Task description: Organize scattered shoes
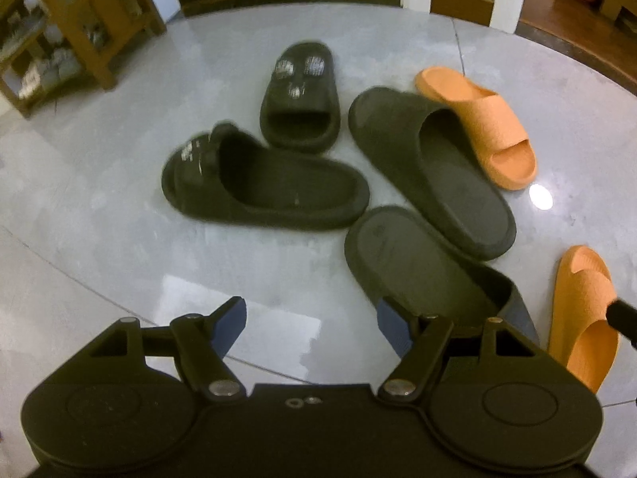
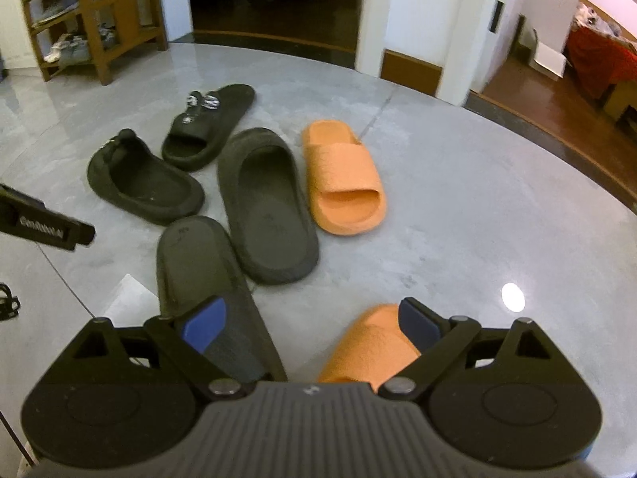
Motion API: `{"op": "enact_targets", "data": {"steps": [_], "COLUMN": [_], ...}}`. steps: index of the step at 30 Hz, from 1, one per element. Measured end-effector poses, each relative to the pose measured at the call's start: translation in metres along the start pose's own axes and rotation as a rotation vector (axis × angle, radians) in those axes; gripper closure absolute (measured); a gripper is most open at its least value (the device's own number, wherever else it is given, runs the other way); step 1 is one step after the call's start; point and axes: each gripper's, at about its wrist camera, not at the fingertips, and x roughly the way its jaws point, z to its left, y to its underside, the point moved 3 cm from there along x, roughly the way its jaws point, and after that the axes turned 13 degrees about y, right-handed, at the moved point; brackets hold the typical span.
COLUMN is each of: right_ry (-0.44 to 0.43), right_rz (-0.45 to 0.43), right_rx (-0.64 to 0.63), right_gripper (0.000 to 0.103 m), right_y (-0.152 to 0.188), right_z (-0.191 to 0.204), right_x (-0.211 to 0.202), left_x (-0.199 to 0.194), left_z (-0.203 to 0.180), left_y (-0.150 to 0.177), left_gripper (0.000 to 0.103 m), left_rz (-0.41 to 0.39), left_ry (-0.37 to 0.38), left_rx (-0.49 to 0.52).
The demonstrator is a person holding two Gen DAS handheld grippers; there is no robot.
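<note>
Here, six slides scattered on the grey floor (image 2: 458, 199) around the big dark slide (image 2: 268, 207): far orange slide (image 2: 342, 177) touching its right side, two printed black slides (image 2: 207, 125) beyond-left, nearer dark slide (image 2: 199, 275) at its heel. Left gripper (image 1: 312, 320) spread wide, empty. Right gripper (image 2: 314, 324) likewise spread, above the near orange slide (image 2: 370, 346).

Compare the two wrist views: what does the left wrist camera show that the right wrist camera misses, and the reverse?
Only the left wrist view shows the near orange slide almost whole and the open left gripper over bare floor. Only the right wrist view shows the red-draped room and the open right gripper. Both share four dark slides, the far orange slide and the wooden shoe rack.
</note>
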Motion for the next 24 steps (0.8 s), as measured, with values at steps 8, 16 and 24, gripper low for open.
{"op": "enact_targets", "data": {"steps": [8,16,24], "right_ry": [-0.100,-0.142,-0.090], "right_rz": [-0.192,-0.191,0.017], "right_rx": [0.053,0.047,0.253], "right_gripper": [0.009,0.009,0.035], "right_y": [-0.050,-0.098,-0.096], "right_z": [0.014,0.052,0.079], "right_x": [0.032,0.080,0.161], "left_x": [0.008,0.020,0.042], "left_z": [0.028,0.045,0.055], "left_y": [-0.025,-0.037,-0.050], "left_gripper": [0.030,0.030,0.030], "left_rz": [-0.063,-0.064,-0.044], "left_ry": [0.009,0.029,0.036], "left_rx": [-0.071,-0.100,-0.073]}}
